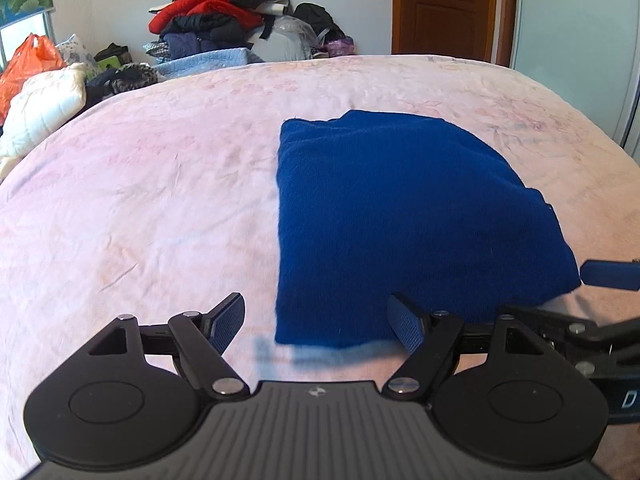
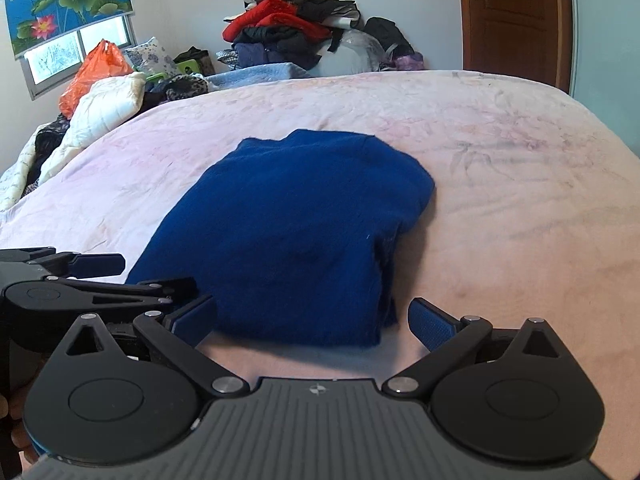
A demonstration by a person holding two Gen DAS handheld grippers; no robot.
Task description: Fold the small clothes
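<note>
- Left wrist view: a folded blue garment [image 1: 400, 216] lies flat on a pink bedspread [image 1: 140, 200], right of centre. The left gripper [image 1: 318, 322] hangs low over the garment's near left corner, jaws spread and released; its left pad sits over bare bedspread, its right pad over the garment's near edge, nothing clamped. The right gripper [image 1: 600, 300] shows at the right margin, 1 blue pad just beside the garment's near right corner.
- Right wrist view: the same garment [image 2: 288, 232] lies centre frame, its layered folded edge facing right. The right gripper [image 2: 314, 322] straddles the near edge, jaws wide apart, gripping nothing. The left gripper [image 2: 96, 276] enters at lower left, beside the garment's left corner. A heap of clothes [image 2: 296, 28] rises against the far wall, beyond the bed.
</note>
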